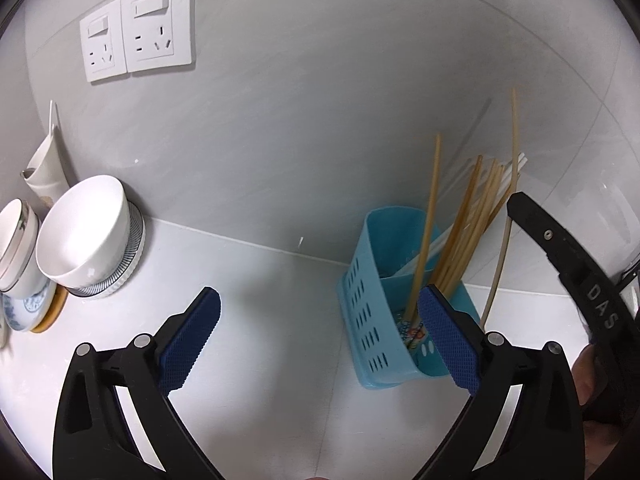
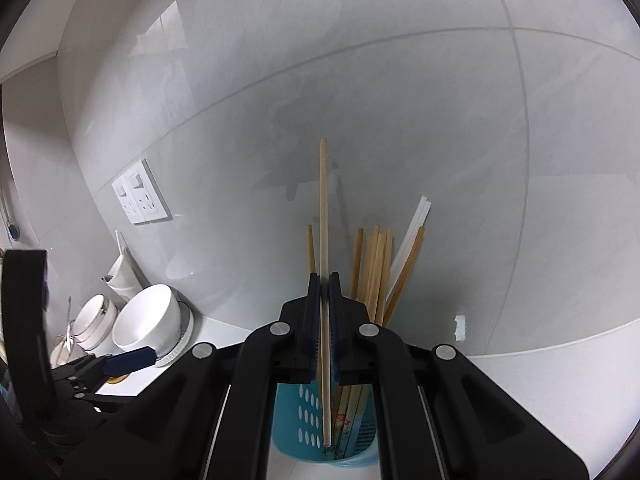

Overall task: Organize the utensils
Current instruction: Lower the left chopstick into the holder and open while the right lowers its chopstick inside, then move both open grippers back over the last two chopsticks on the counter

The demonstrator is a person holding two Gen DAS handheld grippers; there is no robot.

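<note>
Right hand-held gripper (image 2: 325, 280): pads pressed together on a single pale chopstick (image 2: 323, 208), pinching it along its middle. The chopstick stands close to upright; its upper end rises well above the fingertips, and its lower end reaches down over the mouth of the blue holder (image 2: 296, 416) directly beneath the gripper. In the left wrist view the same chopstick (image 1: 514, 132) shows at the right, held by the right hand-held gripper's black body (image 1: 576, 264), just beside the holder.

Left hand-held gripper (image 1: 320, 308): fingers spread wide, holding nothing. It hovers over the white surface (image 1: 260, 280), its right pad (image 1: 448, 340) in front of the perforated blue holder (image 1: 368, 304).

The holder stands on the surface against the grey tiled wall (image 1: 320, 100). It contains a bundle of wooden chopsticks (image 1: 472, 220) leaning toward the wall, with some white chopsticks (image 2: 412, 232) among them.

At the left of the surface: a white bowl (image 1: 84, 228) tilted on a ribbed dish, stacked cups and plates beside it. A double wall socket (image 1: 136, 28) is mounted above
</note>
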